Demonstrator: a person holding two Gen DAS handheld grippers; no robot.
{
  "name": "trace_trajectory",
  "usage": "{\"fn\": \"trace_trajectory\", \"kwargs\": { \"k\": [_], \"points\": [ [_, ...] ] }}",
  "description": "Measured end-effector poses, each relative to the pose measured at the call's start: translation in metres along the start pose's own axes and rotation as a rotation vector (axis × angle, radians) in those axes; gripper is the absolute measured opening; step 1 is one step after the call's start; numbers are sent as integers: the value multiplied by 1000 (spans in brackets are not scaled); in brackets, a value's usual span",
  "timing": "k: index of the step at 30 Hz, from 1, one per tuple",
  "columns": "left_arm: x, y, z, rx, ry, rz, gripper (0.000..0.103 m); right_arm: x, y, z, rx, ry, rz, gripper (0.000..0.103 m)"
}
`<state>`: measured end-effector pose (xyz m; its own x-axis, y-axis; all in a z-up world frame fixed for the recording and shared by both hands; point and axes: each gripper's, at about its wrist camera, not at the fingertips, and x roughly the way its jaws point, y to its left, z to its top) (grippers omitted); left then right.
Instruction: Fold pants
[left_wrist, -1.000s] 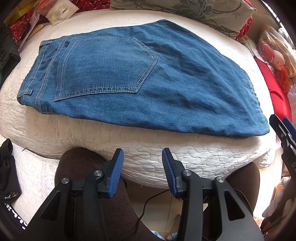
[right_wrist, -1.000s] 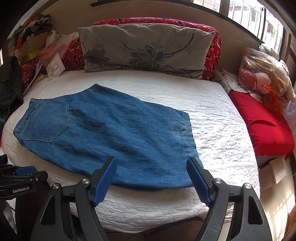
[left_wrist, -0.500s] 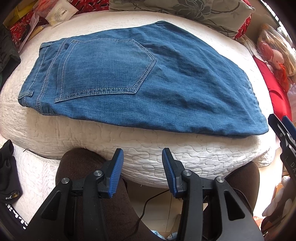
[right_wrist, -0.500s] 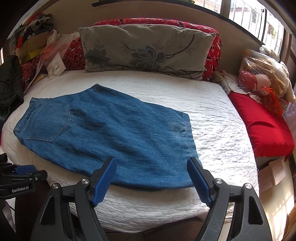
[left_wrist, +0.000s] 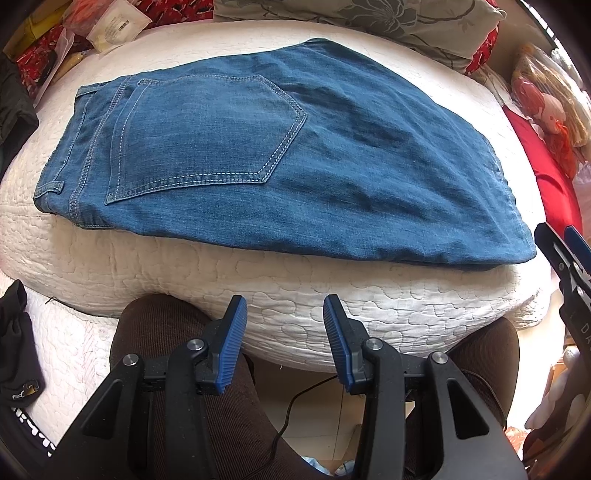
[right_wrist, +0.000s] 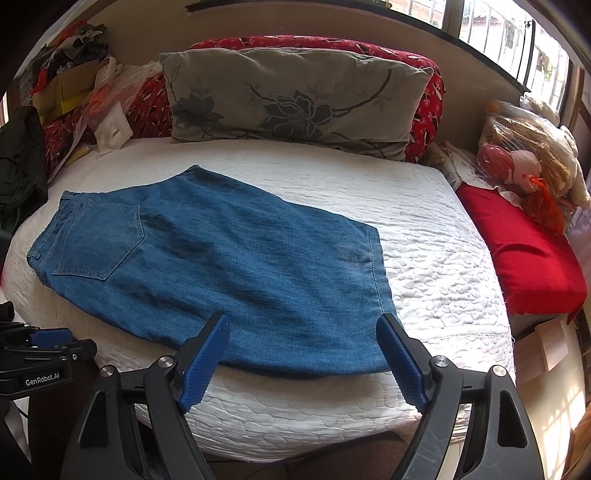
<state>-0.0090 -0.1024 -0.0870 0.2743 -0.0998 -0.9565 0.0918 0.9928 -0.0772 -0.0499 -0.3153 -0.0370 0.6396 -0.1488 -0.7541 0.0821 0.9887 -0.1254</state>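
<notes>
Blue jeans (right_wrist: 221, 266) lie folded flat on white quilted bed (right_wrist: 436, 258), along near edge, toward left side. Back pocket (left_wrist: 199, 136) faces up, light stitching visible; waistband at left end, fold edge at right end near front edge of bed. Fabric mostly smooth, few darker creases in middle.

Left gripper (left_wrist: 284, 343) half open, nothing between jaws, off front edge of bed above person's knee (left_wrist: 159, 332).

Right gripper (right_wrist: 303, 358) wide, jaws opening, empty, above near right corner of jeans, not touching.
</notes>
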Motion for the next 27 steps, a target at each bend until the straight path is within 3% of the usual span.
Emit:
{"fn": "trace_trajectory", "kwargs": {
  "k": [18,27],
  "points": [
    [0,-7,2,6,-8,18,41,6,2,-1,-12,17,3,84],
    [-11,-6,3,2,-67,43,41,10,-1,-3,5,34,16,84]
  ]
}}
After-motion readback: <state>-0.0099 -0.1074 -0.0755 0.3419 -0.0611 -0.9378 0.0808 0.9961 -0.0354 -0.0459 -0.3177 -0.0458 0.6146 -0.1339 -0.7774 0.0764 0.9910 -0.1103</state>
